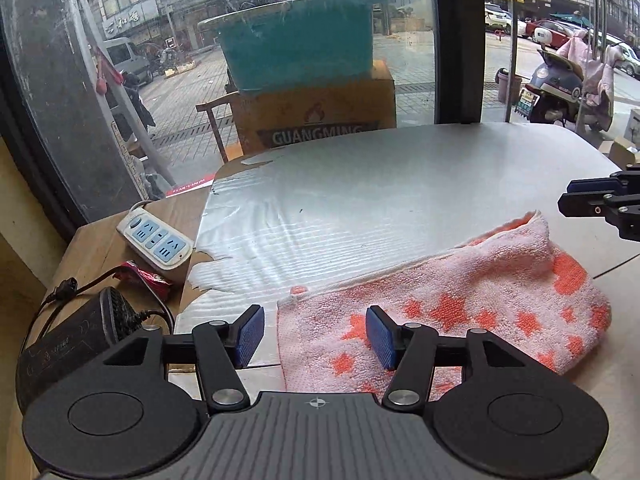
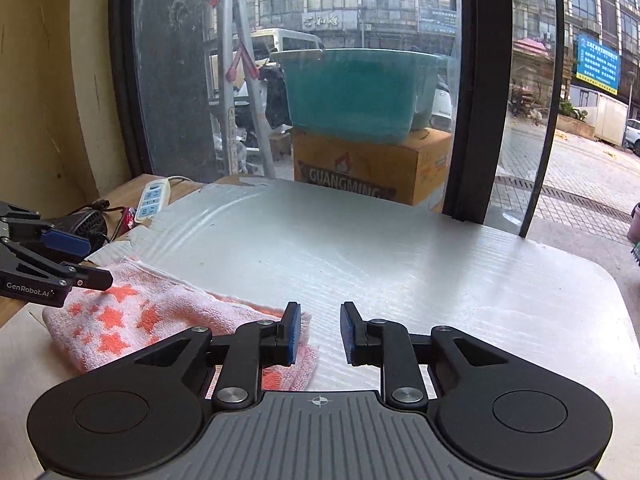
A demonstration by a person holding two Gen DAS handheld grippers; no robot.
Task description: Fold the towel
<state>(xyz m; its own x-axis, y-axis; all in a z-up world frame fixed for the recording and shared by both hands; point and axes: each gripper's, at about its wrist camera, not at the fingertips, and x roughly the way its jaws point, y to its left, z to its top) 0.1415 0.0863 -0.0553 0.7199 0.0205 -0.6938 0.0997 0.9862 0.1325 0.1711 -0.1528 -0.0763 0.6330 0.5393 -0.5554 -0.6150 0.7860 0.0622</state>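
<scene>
Left gripper (image 1: 316,335): jaws apart, holding nothing; its right pad is over the towel's left end, its left pad over bare table.
Right gripper (image 2: 319,333): jaws apart, empty; its left pad is over the towel's right corner.
Towel (image 1: 460,312): pink with orange stars, folded, lying flat between and just ahead of both grippers.
Edges: the towel's far edge runs slantwise ahead of the left gripper.
Open room: bare table (image 2: 360,248) ahead of both grippers and to the right of the right one.
Surroundings: power strip (image 1: 156,242) left of the left gripper; window (image 2: 360,20) beyond the table.
</scene>
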